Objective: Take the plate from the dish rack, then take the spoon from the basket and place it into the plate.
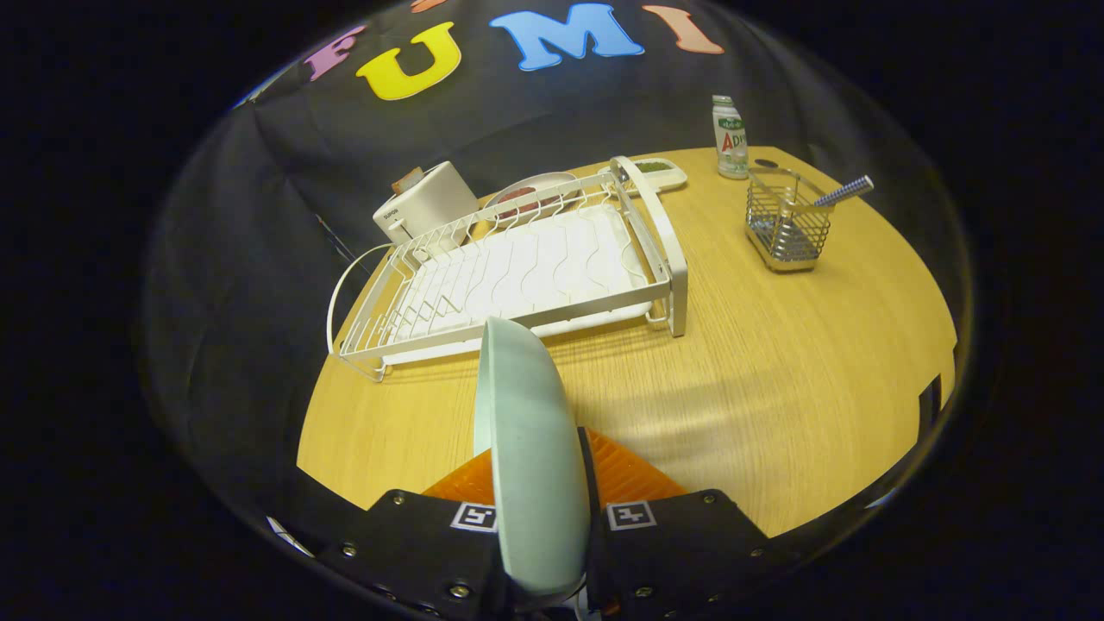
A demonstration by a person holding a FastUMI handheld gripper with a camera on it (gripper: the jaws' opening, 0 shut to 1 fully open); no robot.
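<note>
I have the plate [530, 457] clamped edge-on in the gripper [542, 526], both fingers pressing its faces; its lower rim is hidden between them. It is pale green, smooth, standing upright above the wooden worktop [776, 388], long axis pointing ahead toward the white wire rack [517, 276]. Beyond, the spoon [841, 191] handle leans out of a wire basket [787, 231]

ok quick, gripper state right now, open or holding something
gripper: shut on the plate, held on edge between both fingers, above the table in front of the dish rack.
</note>
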